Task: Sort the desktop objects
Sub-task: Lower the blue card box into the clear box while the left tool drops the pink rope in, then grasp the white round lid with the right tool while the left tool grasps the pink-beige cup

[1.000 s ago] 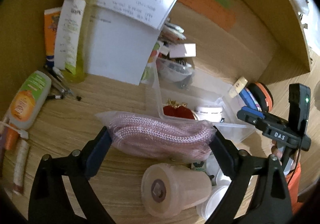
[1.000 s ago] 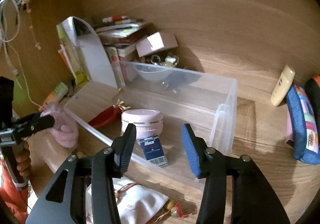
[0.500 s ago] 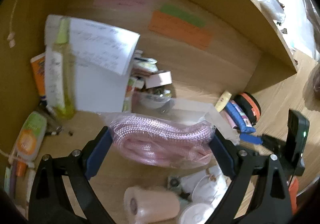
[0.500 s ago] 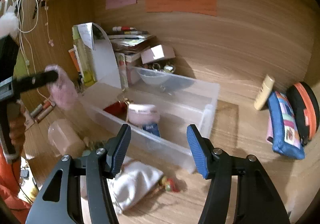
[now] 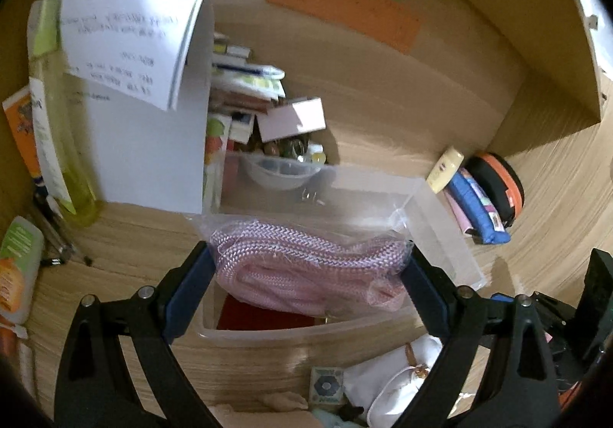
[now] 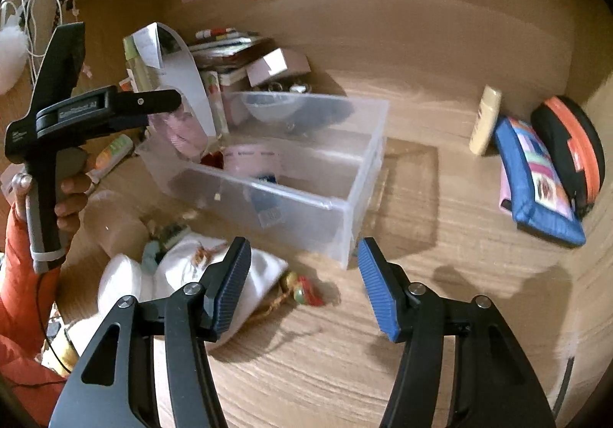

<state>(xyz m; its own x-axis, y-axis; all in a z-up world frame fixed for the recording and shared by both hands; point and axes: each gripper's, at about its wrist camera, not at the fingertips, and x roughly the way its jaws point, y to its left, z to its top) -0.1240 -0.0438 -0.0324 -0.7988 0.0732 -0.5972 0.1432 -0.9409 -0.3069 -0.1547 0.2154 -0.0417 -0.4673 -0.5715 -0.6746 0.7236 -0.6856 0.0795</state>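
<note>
Two grippers in play, and only one is busy. Left gripper [image 5: 308, 271] is clamped on a clear bag of pink rope [image 5: 306, 259], pads squeezing it from both ends so the floppy thing hangs level between the fingers. It hangs right over the near end of the clear plastic bin [image 6: 345, 206], so my guess is the bag is about to get dropped in there.

Below that gripper, the bin already has something red [image 5: 264, 313] in it, plus a pink-lidded jar [image 6: 253, 156] and a small blue box [image 6: 268, 179]. A clear bowl [image 5: 281, 169] sits at the far end, though I can't tell if it's inside or just behind.

Right gripper [image 6: 302, 286] has its jaws apart after just opening wider, nothing between them. It's backed off from the bin, probably to stay out of the way, with a white pouch [image 6: 214, 267] just beside its left finger.
</note>
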